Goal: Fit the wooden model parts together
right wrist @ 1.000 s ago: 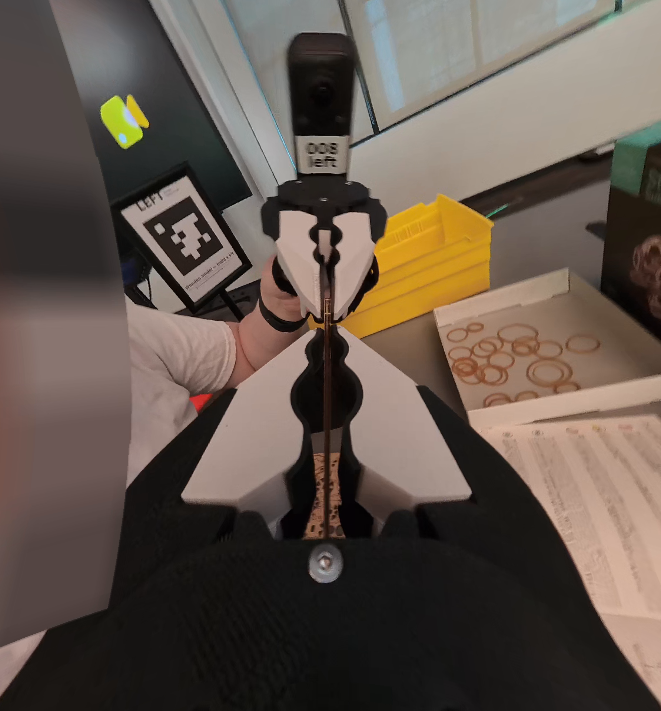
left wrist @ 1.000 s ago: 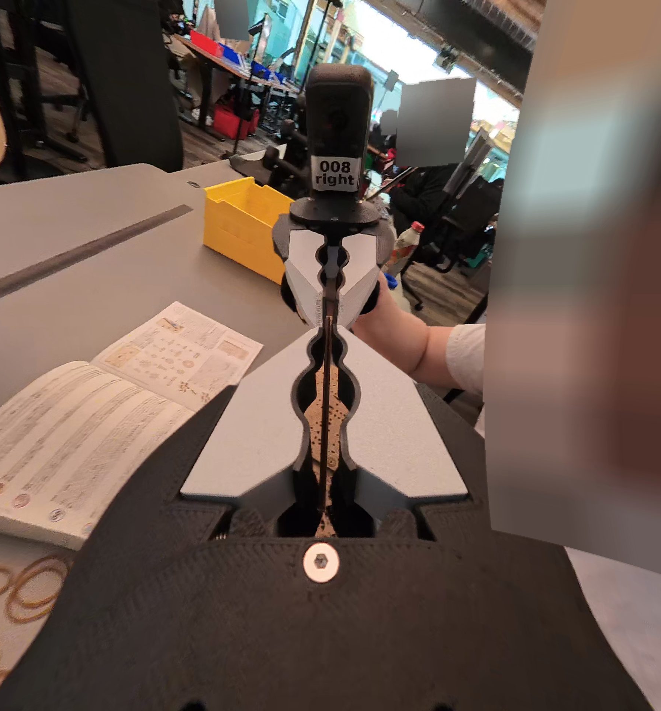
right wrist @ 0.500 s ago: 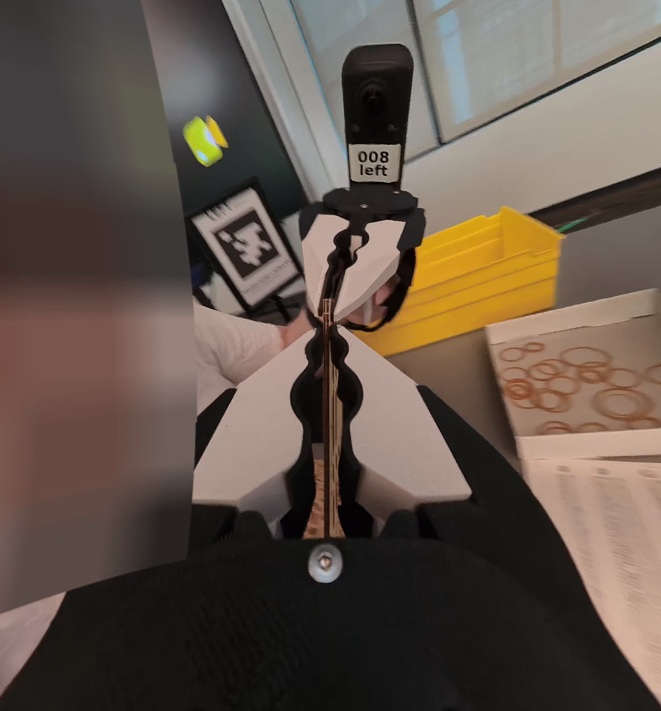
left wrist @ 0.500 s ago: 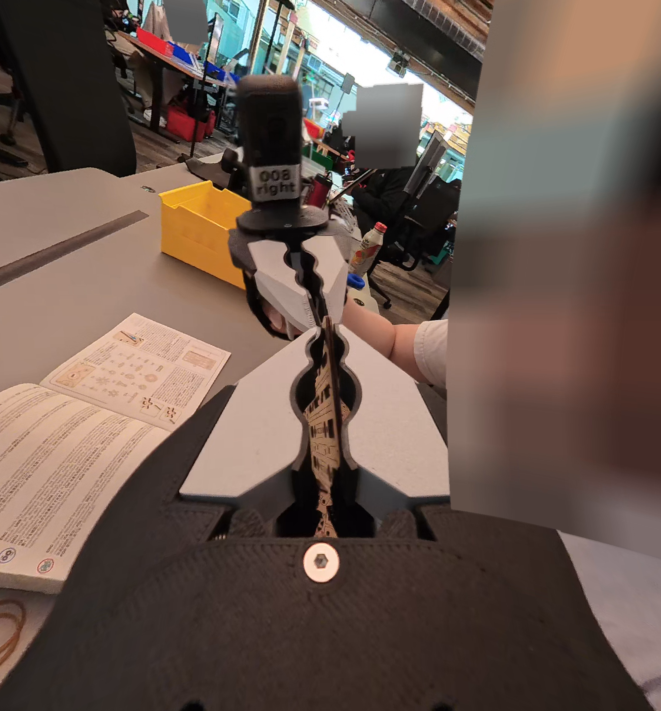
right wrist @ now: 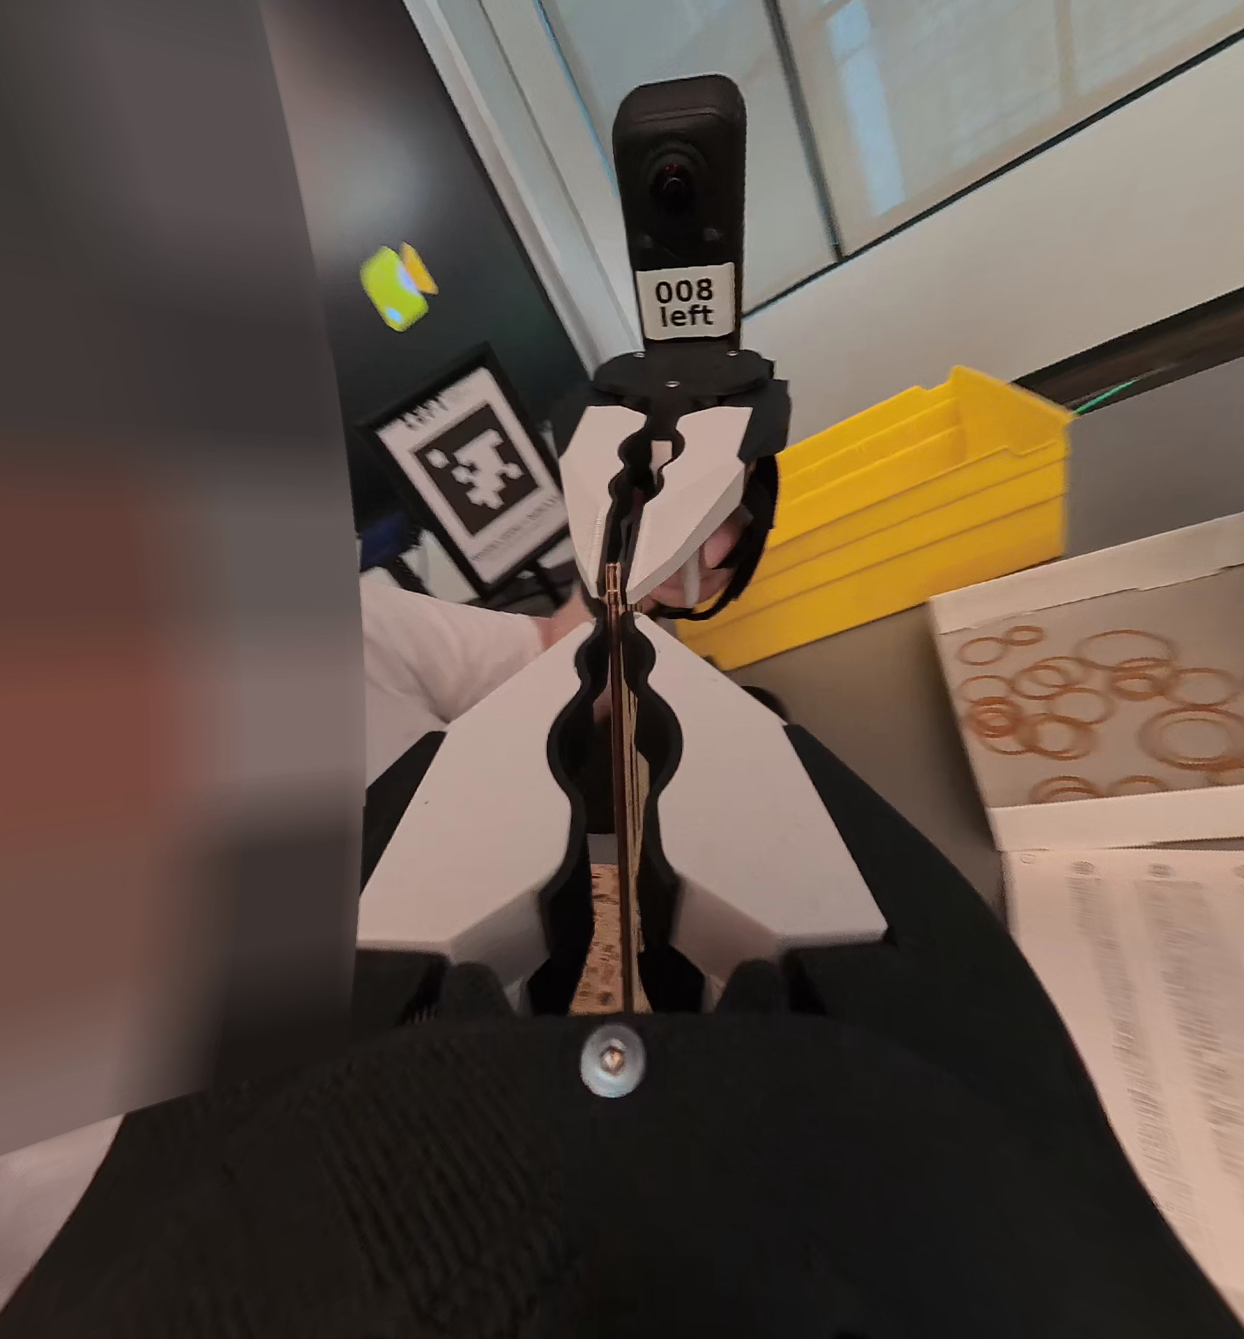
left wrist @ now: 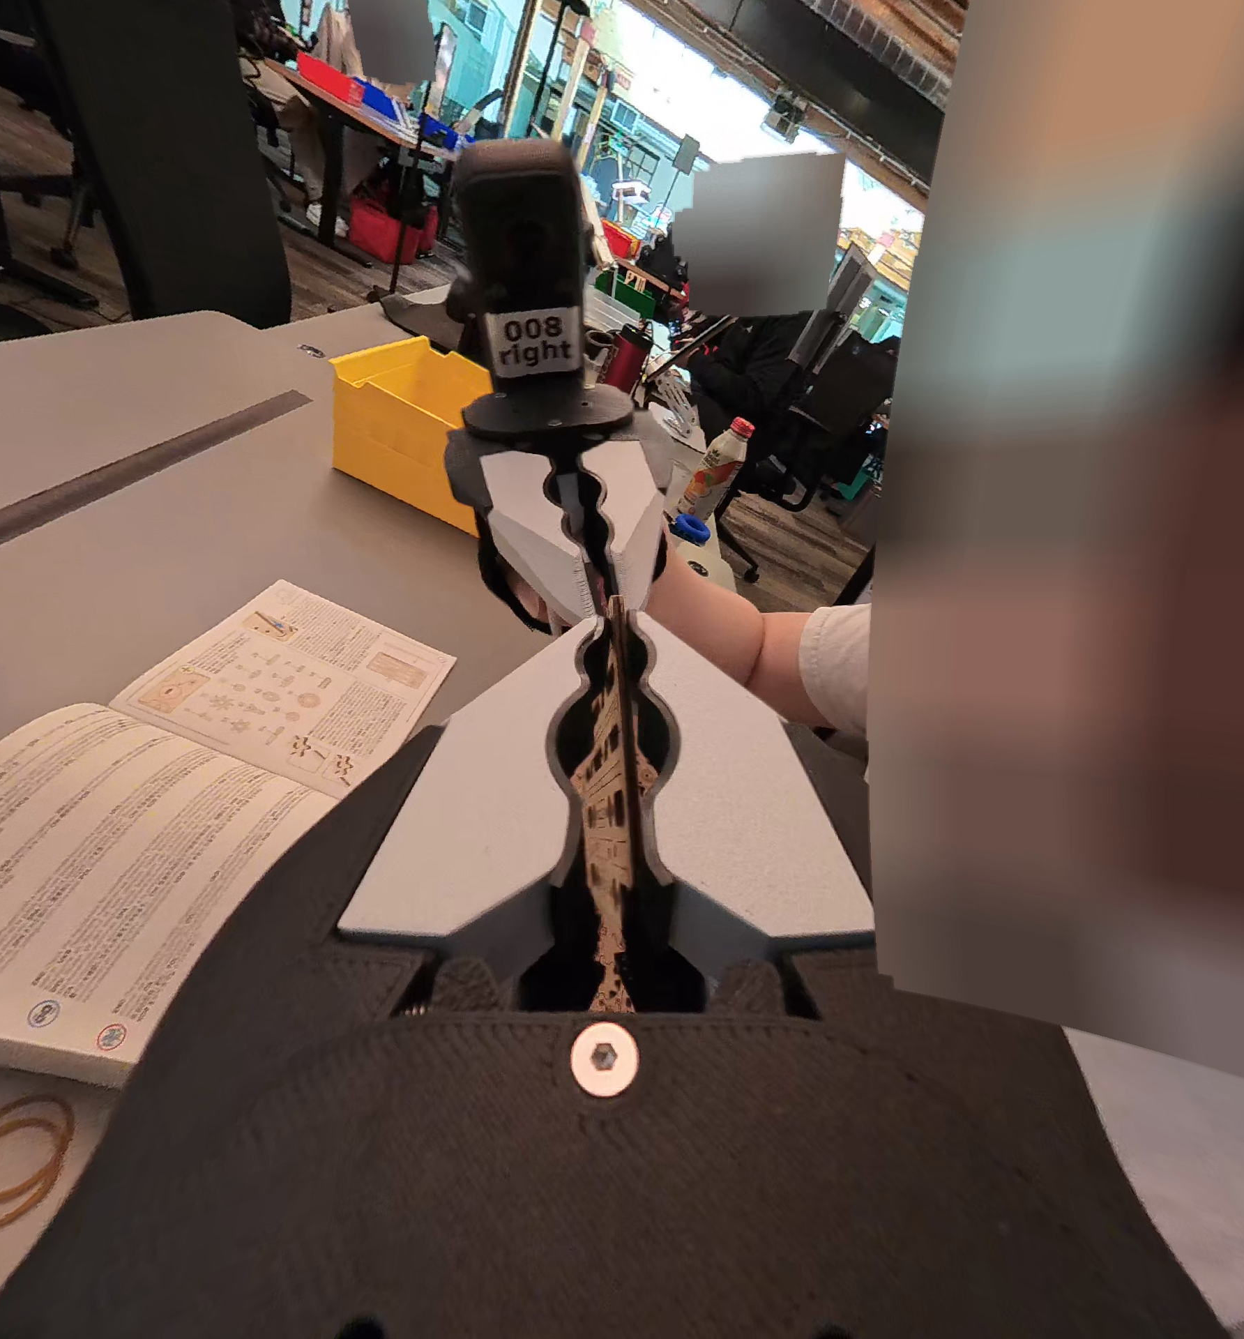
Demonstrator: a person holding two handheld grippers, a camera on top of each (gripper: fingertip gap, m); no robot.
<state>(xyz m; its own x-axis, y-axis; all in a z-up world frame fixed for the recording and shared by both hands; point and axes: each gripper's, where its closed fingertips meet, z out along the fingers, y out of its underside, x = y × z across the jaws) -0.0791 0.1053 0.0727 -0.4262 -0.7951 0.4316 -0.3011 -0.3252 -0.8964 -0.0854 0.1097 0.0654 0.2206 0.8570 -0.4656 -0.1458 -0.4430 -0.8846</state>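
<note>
My left gripper (left wrist: 615,623) is shut on a thin laser-cut wooden sheet (left wrist: 610,782), held edge-on between its grey fingers (left wrist: 474,790). My right gripper (right wrist: 613,623) is shut on a wooden sheet (right wrist: 626,833) too, seen edge-on. The two grippers face each other tip to tip, above the table. The right gripper (left wrist: 594,580) shows in the left wrist view just beyond my fingertips, and the left gripper (right wrist: 615,572) shows likewise in the right wrist view. Whether they hold one sheet or two touching parts I cannot tell.
An open instruction booklet (left wrist: 170,797) lies on the grey table (left wrist: 134,493). A yellow bin (left wrist: 394,420) stands behind it, also in the right wrist view (right wrist: 916,507). A white tray (right wrist: 1126,826) holds several rubber bands (right wrist: 1184,732). Loose rubber bands (left wrist: 10,1152) lie near the booklet.
Both grippers have tilted a little relative to each other while staying tip to tip and shut. The wooden sheet now shows more of its cut-out face in the left wrist view.
</note>
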